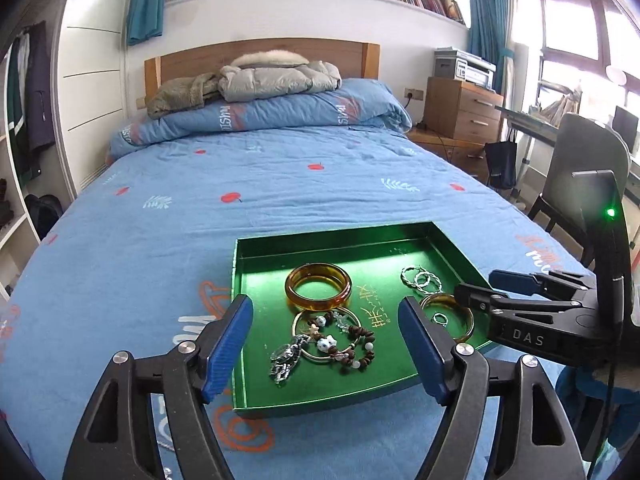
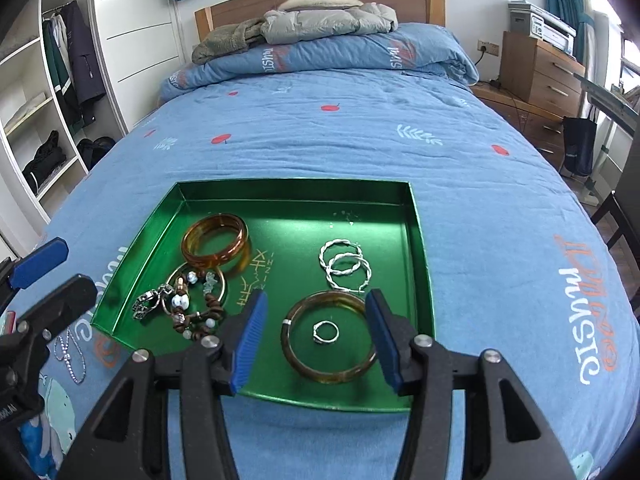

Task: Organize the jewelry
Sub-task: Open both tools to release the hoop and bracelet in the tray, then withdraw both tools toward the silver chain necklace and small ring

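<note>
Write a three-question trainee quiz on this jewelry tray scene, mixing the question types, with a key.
1. True or false: the small silver ring lies inside the thin amber bangle.
2. Multiple choice: the green tray rests on
A. a wooden desk
B. a blue bedspread
C. the floor
3. Fill in: the silver chain lies ____ the tray, on the cover.

Key
1. True. The ring sits within the bangle's loop, on the tray floor.
2. B.
3. Outside, past the tray's left edge in the right wrist view. Both the left gripper and right gripper are open and hold nothing.
</note>
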